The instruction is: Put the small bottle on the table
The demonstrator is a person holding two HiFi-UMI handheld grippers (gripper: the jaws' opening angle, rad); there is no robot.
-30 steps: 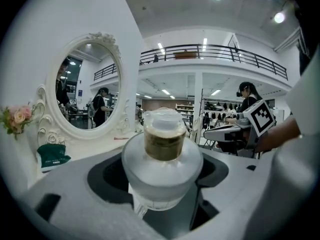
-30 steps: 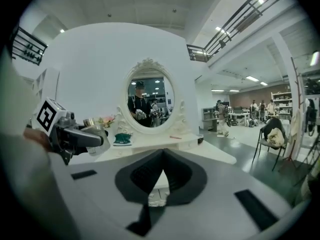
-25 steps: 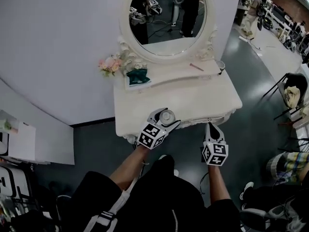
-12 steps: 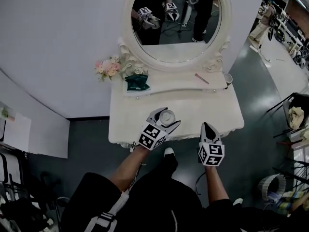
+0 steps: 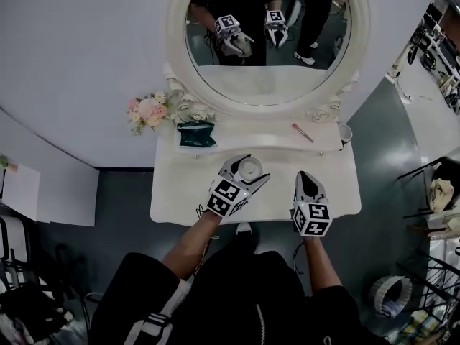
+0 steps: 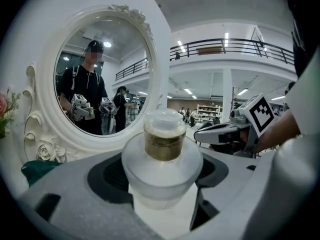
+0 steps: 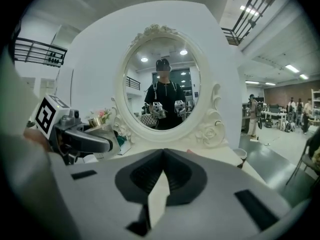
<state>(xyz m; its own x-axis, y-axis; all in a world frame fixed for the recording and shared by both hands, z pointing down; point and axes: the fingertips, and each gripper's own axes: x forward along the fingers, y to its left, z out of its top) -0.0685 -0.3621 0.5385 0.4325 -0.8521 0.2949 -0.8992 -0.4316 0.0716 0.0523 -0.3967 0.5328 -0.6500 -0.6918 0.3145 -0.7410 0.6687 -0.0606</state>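
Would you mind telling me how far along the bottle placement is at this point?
Done: the small bottle is picked up, clamped in the left gripper. In hand: it is held over the white table; the right gripper is shut and empty beside it. Left: set the bottle down and release it.

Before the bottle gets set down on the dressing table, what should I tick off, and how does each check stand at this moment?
1. Grip: small bottle clamped between the fingers of the left gripper: ok.
2. Pose: bottle upright, cap on top: ok.
3. Landing spot: bare table surface beneath and around the bottle: ok.
4. Clearance: right gripper shut, empty, off to the side and apart from the bottle: ok.
5. Gap between the bottle's base and the table: cannot tell; the fingers hide the base.
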